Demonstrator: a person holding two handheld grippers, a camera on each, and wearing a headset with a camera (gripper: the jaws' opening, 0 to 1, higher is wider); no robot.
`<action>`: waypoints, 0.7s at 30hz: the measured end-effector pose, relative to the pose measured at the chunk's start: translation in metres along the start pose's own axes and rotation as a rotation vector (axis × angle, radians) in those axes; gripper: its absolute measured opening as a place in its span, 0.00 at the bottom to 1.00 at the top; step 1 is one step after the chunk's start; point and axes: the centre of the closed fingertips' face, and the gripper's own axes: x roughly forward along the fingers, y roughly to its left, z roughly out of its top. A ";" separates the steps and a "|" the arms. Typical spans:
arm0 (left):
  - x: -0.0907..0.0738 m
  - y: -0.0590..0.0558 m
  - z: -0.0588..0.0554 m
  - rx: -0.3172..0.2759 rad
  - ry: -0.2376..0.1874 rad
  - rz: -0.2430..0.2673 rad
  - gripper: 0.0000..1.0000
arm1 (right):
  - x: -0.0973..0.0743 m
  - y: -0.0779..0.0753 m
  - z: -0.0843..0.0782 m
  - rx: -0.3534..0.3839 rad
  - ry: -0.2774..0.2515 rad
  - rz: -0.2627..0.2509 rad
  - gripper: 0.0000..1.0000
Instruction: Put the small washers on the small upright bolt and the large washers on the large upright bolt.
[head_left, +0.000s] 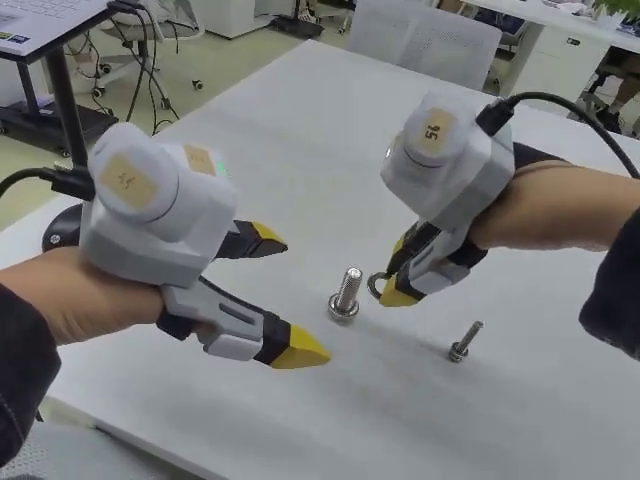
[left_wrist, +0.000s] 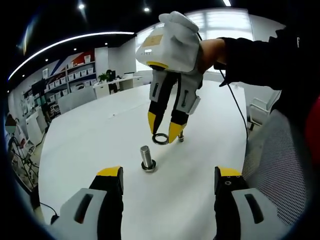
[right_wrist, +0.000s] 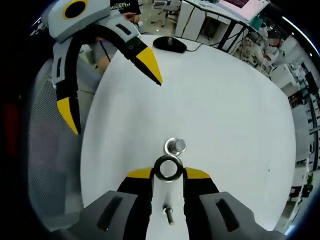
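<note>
One large washer (right_wrist: 167, 158) pinched in right gripper (right_wrist: 167, 173) jaws, just at 3 o'clock of large bolt (head_left: 346, 290) on desk (head_left: 300, 130); small bolt (head_left: 464, 342) at 4 o'clock, apart. Left gripper (head_left: 290, 295) jaws spread, empty.

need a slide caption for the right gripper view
Right gripper holds a washer beside the large upright bolt, with the left gripper open nearby.

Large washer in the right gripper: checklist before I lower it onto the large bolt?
1. Grip on large washer by right gripper: ok.
2. Washer centred over large bolt: not ok, it hangs beside the bolt.
3. Bolt upright: ok.
4. The left gripper open, apart from the bolt: ok.
5. Washer level: cannot tell.
6. The small bolt apart from the path: ok.
</note>
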 end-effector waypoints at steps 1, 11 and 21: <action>0.000 0.000 0.001 -0.004 -0.004 0.000 0.74 | 0.000 -0.001 0.002 -0.007 -0.001 -0.002 0.24; -0.003 0.001 0.004 -0.030 -0.029 0.001 0.74 | 0.002 -0.010 0.019 -0.052 0.007 0.000 0.24; -0.004 0.001 0.008 -0.022 -0.037 0.000 0.74 | 0.013 -0.013 0.021 -0.066 0.033 0.025 0.24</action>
